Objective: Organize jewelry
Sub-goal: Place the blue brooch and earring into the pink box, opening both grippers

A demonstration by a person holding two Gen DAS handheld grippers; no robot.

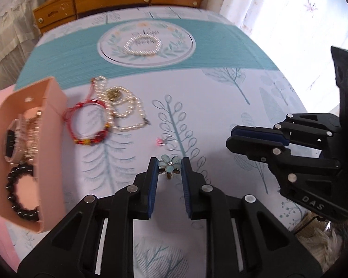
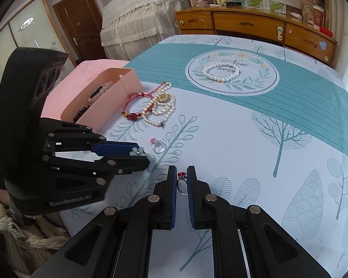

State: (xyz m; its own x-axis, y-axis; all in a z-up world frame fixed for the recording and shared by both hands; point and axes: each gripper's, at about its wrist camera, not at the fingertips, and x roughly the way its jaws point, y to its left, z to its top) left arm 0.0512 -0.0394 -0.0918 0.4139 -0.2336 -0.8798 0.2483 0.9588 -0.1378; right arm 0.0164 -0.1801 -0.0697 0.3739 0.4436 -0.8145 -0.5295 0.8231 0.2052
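Note:
My left gripper (image 1: 169,165) is shut on a pale blue flower brooch (image 1: 170,164), held just above the tablecloth; the brooch also peeks out in the right wrist view (image 2: 136,152). My right gripper (image 2: 181,176) is shut on a silver ring with a red stone (image 2: 182,181). A ring with a pink stone (image 2: 157,145) lies on the cloth ahead. A red cord bracelet (image 1: 88,122) and a pearl necklace (image 1: 125,108) lie beside the pink organizer box (image 1: 51,106), which holds a black bead bracelet (image 1: 23,190) and a watch. A pearl bracelet (image 2: 221,71) lies on the round print.
A pink box or cushion (image 2: 90,69) sits behind the organizer at the table's left. A wooden dresser (image 2: 255,26) stands beyond the far edge. A fringed rug (image 2: 23,238) lies below the near left edge. A curtained window is to the right.

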